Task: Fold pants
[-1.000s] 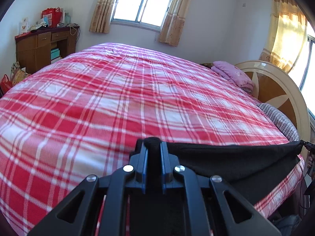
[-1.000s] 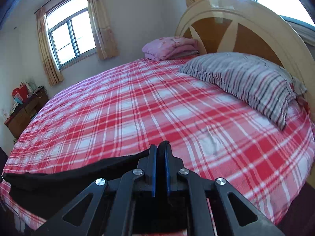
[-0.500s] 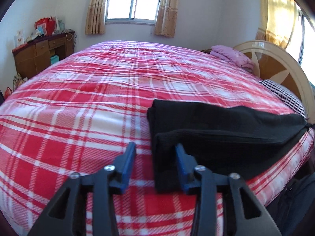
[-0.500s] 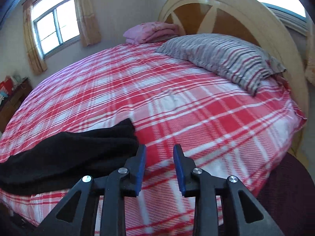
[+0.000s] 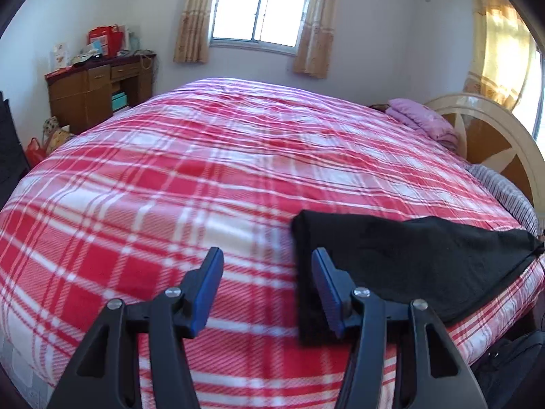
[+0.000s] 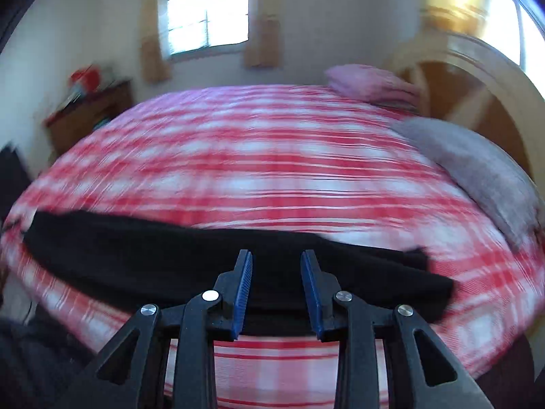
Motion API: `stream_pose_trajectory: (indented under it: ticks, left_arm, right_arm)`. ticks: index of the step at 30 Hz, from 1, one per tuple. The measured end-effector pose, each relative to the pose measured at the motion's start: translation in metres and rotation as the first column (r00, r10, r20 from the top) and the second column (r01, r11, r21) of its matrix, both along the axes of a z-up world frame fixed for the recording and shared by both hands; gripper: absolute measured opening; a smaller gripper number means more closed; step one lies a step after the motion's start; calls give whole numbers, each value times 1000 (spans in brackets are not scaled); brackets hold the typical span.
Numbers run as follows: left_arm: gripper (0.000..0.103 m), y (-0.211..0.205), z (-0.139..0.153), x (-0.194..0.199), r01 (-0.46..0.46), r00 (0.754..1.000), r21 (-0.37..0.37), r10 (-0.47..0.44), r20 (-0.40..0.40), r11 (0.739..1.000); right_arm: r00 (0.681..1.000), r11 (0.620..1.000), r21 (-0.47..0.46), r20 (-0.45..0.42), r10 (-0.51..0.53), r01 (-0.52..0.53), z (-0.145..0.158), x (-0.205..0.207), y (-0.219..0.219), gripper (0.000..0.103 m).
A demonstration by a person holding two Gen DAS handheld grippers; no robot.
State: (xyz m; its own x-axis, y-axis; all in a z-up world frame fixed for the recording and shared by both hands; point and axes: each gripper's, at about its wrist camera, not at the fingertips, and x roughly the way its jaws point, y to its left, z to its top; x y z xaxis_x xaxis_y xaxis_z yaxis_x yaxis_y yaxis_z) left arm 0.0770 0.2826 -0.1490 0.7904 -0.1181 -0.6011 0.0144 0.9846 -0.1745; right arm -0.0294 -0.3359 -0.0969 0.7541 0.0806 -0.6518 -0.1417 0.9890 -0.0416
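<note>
Both grippers, left point(image 5: 267, 289) and right point(image 6: 276, 293), hung open-fingered (empty) above black fleece pants point(image 6: 170, 255); the next grasp should pinch matching edges squarely.

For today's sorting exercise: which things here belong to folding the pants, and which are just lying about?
Job:
black pants
plaid bedspread
left claw
right claw

Lying about:
striped pillow
pink folded blanket
wooden desk
</note>
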Motion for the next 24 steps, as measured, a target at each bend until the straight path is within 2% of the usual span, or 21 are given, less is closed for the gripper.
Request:
stream_pose_trajectory:
  ticks: [3, 7, 9, 10, 11, 13, 16, 19, 23, 24]
  left_arm:
    - [57, -21, -4, 26, 49, 997, 4, -49, -65, 999]
    - [56, -31, -13, 52, 67, 992, -1, -67, -111, 998]
    - [46, -30, -18, 62, 57, 990, -12, -58, -131, 998]
    - [31, -30, -20, 66, 64, 988, -29, -67, -142, 998]
    - [27, -31, -21, 69, 57, 986, -28, -61, -155, 998]
    - [24, -35, -21, 71, 46, 986, -6, -47, -157, 999]
    - [24, -42, -20, 74, 19, 988, 59, -10, -154, 998]
    - [24, -41, -24, 76, -2, 990, 45, 9, -144, 999]
    - [25, -36, -24, 69, -19, 992, 11, 20, -125, 1000]
    - [25, -35, -22, 67, -28, 992, 5, 29, -123, 1000]
  right_arm:
    - [980, 982, -42, -72, 183, -186, -21, 11, 82, 32]
    - [914, 922, -54, -165, 371, -384, -57, 16, 168, 32]
    - [888, 894, -77, -182, 422, -441, -72, 17, 196, 33]
    - [878, 882, -91, -188, 441, -462, -79, 17, 208, 34]
    - [869, 872, -100, -194, 454, -478, -85, 17, 218, 35]
    - [859, 862, -108, -205, 469, -496, -91, 21, 230, 35]
    - [840, 843, -120, -236, 489, -525, -105, 26, 245, 35]
    - [845, 828, -193, -232, 482, -526, -112, 25, 250, 35]
    - [842, 809, -243, -217, 493, -536, -114, 15, 249, 34]
    - [840, 803, -251, -216, 498, -541, -114, 13, 250, 31]
